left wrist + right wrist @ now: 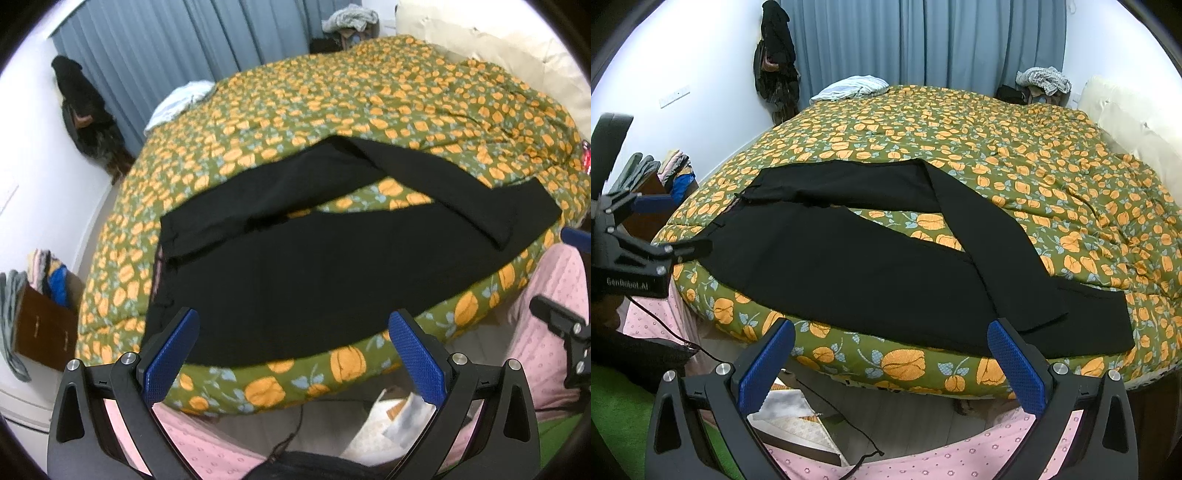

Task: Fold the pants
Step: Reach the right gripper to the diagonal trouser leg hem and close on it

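I see pants point(849, 266): black cloth, matt, smooth weave. Bedspread point(1015, 166): quilted cloth, matt, puckered, orange flower print on olive. My left gripper point(293, 354): matt black plastic arms, bright metal pins, blue pads point(170, 354) with rough knurled texture. Right gripper point(890, 365) same build. Curtain point(923, 40): blue cloth, pleated. Cabinet point(44, 332): dark wood, slight sheen.

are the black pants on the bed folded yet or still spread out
Mostly spread out. The black pants lie flat on the floral bedspread, with one leg crossed diagonally over the other.
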Demonstrator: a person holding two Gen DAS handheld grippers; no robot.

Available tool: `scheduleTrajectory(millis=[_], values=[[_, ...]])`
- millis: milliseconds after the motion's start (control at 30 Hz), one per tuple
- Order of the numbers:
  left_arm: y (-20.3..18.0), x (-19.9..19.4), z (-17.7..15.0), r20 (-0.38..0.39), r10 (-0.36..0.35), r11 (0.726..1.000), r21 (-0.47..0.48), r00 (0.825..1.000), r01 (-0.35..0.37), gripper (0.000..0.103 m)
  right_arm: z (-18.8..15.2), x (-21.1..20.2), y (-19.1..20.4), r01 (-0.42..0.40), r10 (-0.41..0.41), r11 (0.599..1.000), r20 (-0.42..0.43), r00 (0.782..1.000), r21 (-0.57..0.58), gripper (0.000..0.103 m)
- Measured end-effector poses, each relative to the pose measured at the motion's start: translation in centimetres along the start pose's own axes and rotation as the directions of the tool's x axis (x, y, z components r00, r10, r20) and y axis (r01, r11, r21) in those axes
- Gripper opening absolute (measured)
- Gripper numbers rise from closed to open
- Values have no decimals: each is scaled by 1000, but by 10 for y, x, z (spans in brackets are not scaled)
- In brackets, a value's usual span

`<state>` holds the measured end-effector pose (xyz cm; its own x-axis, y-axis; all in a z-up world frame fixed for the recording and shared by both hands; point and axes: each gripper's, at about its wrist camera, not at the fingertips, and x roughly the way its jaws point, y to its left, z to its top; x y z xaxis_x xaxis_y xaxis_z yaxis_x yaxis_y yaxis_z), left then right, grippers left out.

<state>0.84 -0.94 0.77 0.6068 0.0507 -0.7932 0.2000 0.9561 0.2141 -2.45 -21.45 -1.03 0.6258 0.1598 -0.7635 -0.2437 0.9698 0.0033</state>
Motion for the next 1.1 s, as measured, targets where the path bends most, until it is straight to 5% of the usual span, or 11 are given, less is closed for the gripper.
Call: scheduleTrajectory(millis=[800,1100], values=[[47,-31,34,219,18,985,-173,976,20,102,-5,5,-3,12,-12,1000,22,1000,-23,103],[46,9,23,90,-148,968,-190,985,163,102,-7,19,-33,69,-68,994,-17,998,87,103]])
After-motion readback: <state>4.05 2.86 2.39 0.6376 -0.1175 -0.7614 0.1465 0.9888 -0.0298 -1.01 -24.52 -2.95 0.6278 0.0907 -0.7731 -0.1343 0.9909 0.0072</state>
